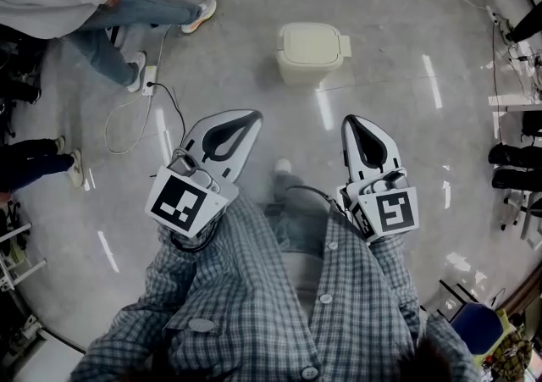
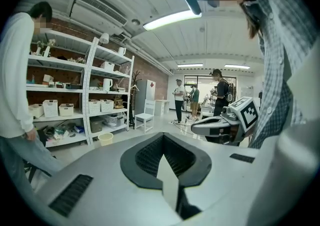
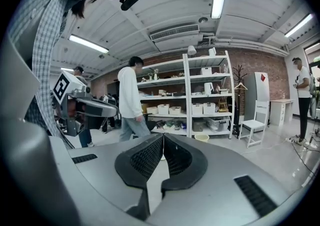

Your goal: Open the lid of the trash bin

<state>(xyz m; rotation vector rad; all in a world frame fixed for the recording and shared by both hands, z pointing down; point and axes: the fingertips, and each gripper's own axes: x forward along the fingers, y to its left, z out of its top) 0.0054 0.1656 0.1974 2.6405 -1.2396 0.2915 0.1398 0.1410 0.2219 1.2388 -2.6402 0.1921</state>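
Head view: the trash bin (image 1: 312, 53) sits on the floor (image 1: 406, 75) well ahead, lid (image 1: 310, 38) down, with the left gripper (image 1: 253, 117) and right gripper (image 1: 350, 121) near the body. Left gripper view: jaws pressed together, empty. Right gripper view: same deal. I'd step closer, then lift the lid's free edge gently.

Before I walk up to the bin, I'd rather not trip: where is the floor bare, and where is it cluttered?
Bare: the floor from the left gripper and right gripper up to the trash bin, and rightward to the white table. Crowded: left, a power strip, its looping cable and a bystander's shoes.
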